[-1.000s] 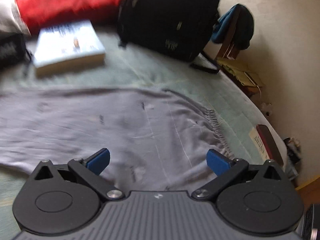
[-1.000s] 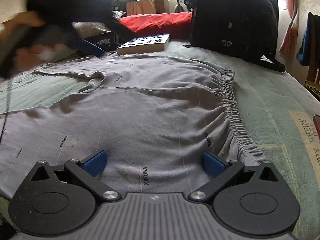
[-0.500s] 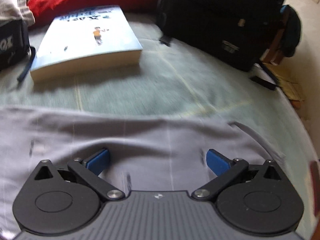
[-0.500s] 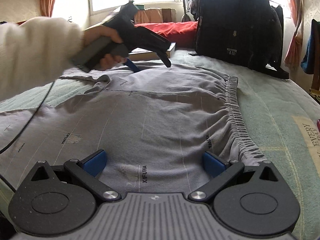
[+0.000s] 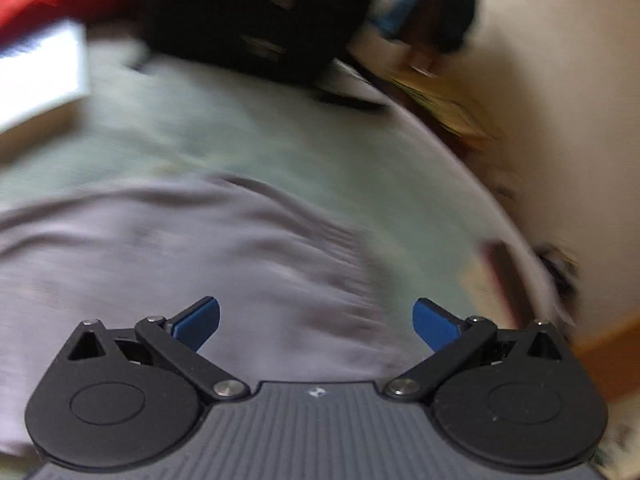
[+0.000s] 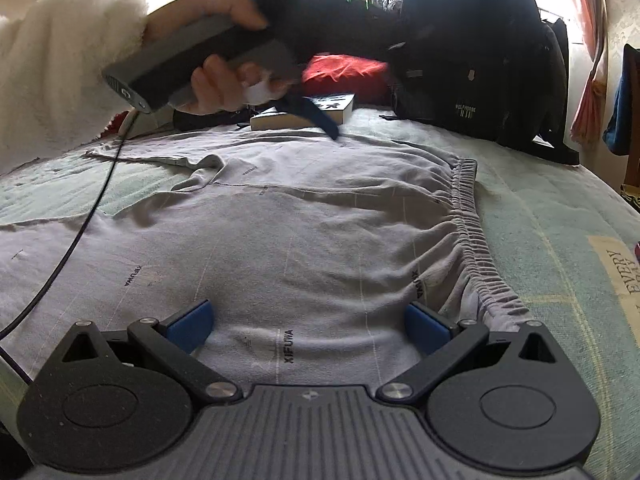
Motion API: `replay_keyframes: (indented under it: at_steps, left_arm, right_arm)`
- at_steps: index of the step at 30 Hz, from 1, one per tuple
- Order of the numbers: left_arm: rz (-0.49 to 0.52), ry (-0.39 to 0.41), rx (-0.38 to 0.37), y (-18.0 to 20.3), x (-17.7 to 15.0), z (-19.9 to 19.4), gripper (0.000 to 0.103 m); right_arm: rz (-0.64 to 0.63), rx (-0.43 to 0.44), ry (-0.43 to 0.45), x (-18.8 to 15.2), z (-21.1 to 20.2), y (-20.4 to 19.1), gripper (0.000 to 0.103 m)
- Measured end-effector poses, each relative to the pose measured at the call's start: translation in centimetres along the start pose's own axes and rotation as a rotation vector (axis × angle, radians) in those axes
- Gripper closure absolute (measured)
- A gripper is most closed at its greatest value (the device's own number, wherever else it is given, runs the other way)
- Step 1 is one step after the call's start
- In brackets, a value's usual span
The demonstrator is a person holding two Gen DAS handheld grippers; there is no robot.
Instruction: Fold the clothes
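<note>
My right gripper point(image 6: 308, 330) sits low over the near part of the grey shorts point(image 6: 304, 240), its 2 blue pads spread wide and grasping nothing, the soft knit cloth lying loose between them. The shorts are spread flat on the pale green bed point(image 6: 552, 216), 1 garment with thin white stitch lines, small printed lettering, and a puckered elastic waistband point(image 6: 476, 240) running along its right edge. Farther off, my left hand point(image 6: 224, 80), in a fluffy white sleeve point(image 6: 60, 76), holds the left gripper point(image 5: 316, 322) above the far edge of the shorts; its own blurred view shows jaws released and empty, with grey fabric point(image 5: 160, 264) beneath. A thin black cable point(image 6: 76, 232) trails from the handle across the cloth. Beyond lie 1 thick paperback book point(image 6: 304, 114), 1 red cushion point(image 6: 344, 72), and 1 bulky black backpack point(image 6: 472, 56).
</note>
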State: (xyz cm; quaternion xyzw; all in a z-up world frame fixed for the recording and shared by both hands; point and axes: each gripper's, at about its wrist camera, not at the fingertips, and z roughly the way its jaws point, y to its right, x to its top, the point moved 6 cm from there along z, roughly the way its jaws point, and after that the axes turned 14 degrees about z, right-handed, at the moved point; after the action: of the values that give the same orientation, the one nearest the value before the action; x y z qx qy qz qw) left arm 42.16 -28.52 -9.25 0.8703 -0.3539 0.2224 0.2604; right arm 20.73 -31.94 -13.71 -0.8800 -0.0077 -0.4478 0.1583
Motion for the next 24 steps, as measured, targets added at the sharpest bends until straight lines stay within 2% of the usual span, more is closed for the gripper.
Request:
replay_keyframes:
  at_steps: [2,7,11,14,17,21,24]
  left_arm:
    - [0.010,-0.032,-0.058,1.2,0.4,2.0,0.001]
    - [0.000,-0.040,-0.022,0.0,2.7,6.3,0.001]
    - [-0.065,-0.009,-0.007,-1.5,5.9,8.3,0.001]
    - [-0.049,0.050,0.044,-2.0,7.3,8.3,0.001]
    - [-0.107,0.037,0.043,-2.5,6.9,7.5,0.001]
    - [-0.055,0.061,0.099,-2.8,6.0,2.4,0.001]
    - [-0.046,0.070,0.164,-4.4,5.2,-1.9,0.001]
  right_arm:
    - [-0.001,0.004,0.000,0.0,0.0,0.0,0.000]
    - [-0.005,0.019,0.005,-0.2,-0.2,0.1,0.000]
    - [-0.008,0.022,0.008,-0.2,-0.2,0.1,0.000]
    - [-0.008,0.026,0.008,-0.3,-0.3,0.1,0.000]
    - [-0.012,0.027,0.009,-0.4,-0.4,0.0,0.000]
    - [-0.015,0.025,0.008,-0.2,-0.6,0.0,0.000]
    - [-0.006,0.020,0.002,0.2,-0.8,-0.1,0.000]
